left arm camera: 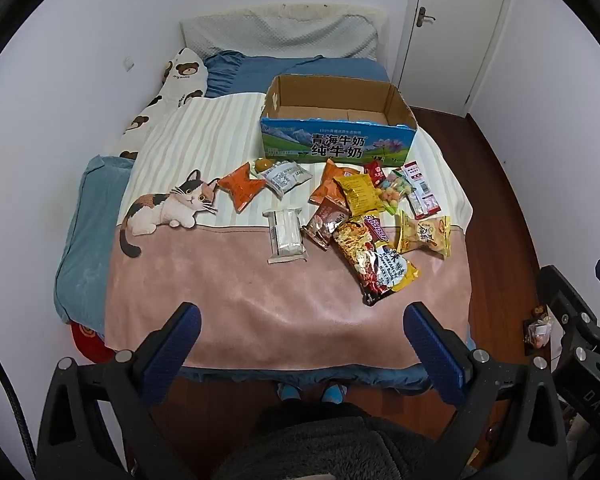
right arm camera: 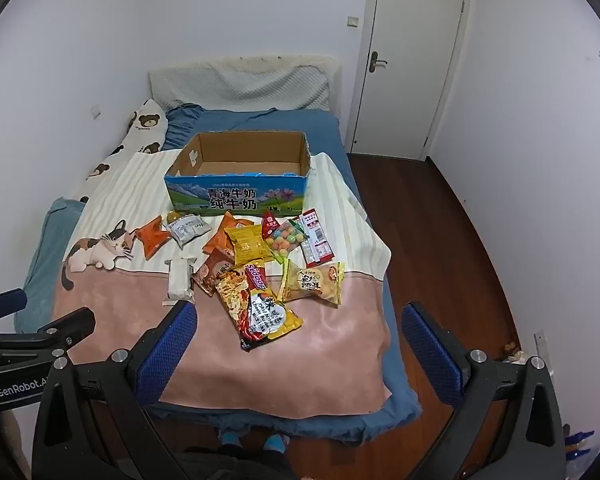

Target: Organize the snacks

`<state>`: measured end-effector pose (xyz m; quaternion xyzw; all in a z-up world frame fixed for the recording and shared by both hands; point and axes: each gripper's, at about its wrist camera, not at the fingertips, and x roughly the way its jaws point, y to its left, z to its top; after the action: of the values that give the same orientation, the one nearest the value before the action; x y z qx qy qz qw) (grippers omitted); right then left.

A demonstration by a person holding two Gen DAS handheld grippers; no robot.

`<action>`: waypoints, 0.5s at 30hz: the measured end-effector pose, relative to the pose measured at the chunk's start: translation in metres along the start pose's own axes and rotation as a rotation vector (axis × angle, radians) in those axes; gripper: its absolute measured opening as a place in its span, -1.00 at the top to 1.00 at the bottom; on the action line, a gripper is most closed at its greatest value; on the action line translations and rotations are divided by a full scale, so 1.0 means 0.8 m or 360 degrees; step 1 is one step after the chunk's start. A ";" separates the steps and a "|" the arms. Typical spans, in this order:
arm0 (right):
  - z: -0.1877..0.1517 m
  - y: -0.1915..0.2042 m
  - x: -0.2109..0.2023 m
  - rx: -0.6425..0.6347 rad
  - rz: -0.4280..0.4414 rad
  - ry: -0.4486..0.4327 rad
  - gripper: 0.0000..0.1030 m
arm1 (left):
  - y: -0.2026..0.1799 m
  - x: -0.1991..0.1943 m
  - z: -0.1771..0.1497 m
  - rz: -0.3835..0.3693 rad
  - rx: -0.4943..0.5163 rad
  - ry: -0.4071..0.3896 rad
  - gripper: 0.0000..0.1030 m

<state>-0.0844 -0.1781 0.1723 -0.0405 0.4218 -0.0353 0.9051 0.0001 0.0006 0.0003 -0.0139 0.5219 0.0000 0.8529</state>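
- Box point(left arm camera: 336, 136): we find it empty, on the bed beyond both tongs.
- Snacks point(left arm camera: 352, 208): all loose on the blanket between tongs and box; none packed yet.
- Left tongs point(left arm camera: 302, 332), right tongs point(right arm camera: 300, 330): apart, holding nothing.

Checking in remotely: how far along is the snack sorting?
Done: nothing; the cardboard box looks empty. In hand: nothing; the left gripper and right gripper are both open over the blanket. Left: all the snack packets, including the noodle packet, lie loose before the box.
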 end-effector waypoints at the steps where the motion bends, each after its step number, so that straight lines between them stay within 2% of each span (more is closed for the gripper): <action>1: 0.000 0.000 0.000 0.0003 -0.0001 -0.0010 -1.00 | 0.001 0.000 0.000 -0.0001 0.0000 0.0001 -1.00; 15: 0.002 -0.005 -0.002 0.0015 -0.0003 -0.0013 -1.00 | -0.006 -0.005 0.002 0.0022 0.0015 -0.0027 -1.00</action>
<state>-0.0841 -0.1822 0.1753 -0.0368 0.4178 -0.0381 0.9070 -0.0004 -0.0041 0.0050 -0.0063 0.5148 0.0034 0.8573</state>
